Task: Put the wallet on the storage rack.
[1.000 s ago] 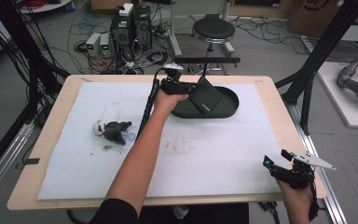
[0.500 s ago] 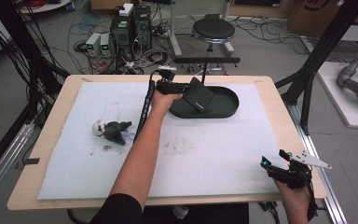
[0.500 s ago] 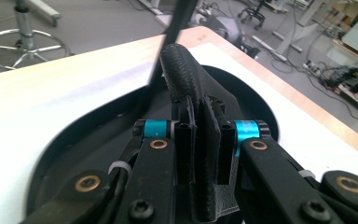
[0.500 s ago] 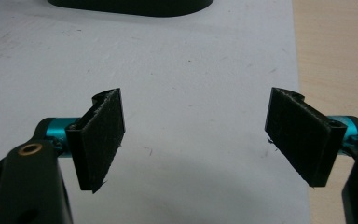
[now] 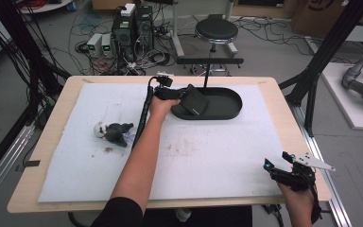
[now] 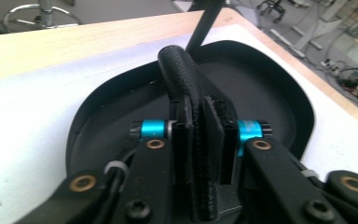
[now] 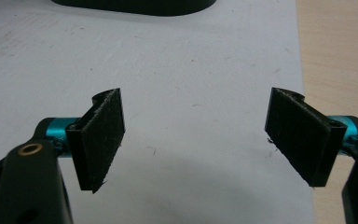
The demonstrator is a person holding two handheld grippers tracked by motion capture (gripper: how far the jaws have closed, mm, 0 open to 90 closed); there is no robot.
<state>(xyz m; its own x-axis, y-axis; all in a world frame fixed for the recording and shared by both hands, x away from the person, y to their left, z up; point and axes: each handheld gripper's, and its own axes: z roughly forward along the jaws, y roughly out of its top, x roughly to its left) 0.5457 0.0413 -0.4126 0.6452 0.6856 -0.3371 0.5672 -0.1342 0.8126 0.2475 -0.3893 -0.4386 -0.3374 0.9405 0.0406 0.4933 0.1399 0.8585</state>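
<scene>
Clearly the placing step is in hand: the left gripper [image 5: 174, 96] holds a black wallet [image 5: 194, 100] over the black oval tray [image 5: 227, 111], which lies toward twelve o'clock on the white mat [image 5: 208, 156]. In the left gripper view the jaws are pressed onto the wallet's [image 6: 186, 88] folded leather edge, one pad on each side, with the fold standing up between them and curving forward over the tray's [image 6: 270, 88] floor. From the high view the wallet sits tilted at the tray's nine o'clock end, its far corner low in the basin; whether it already touches the floor I cannot tell.

At about five o'clock on the table [image 5: 52, 142], the right gripper [image 5: 283, 172] waits near the front edge. Its own view shows the two pads spread wide with nothing between them, only bare mat [image 7: 191, 70] below and the tray's [image 7: 140, 7] near rim at the top.

Well apart from all this, at about nine o'clock on the mat, lies a small cluster of dark and pale objects [image 5: 113, 133], too small to name.

Next, I judge, the wallet needs lowering until it rests flat inside the rim, then the left jaws must part and back out toward six o'clock without dragging it. The slim black post [image 5: 207, 75] rising behind the tray should stay clear of the hand.
</scene>
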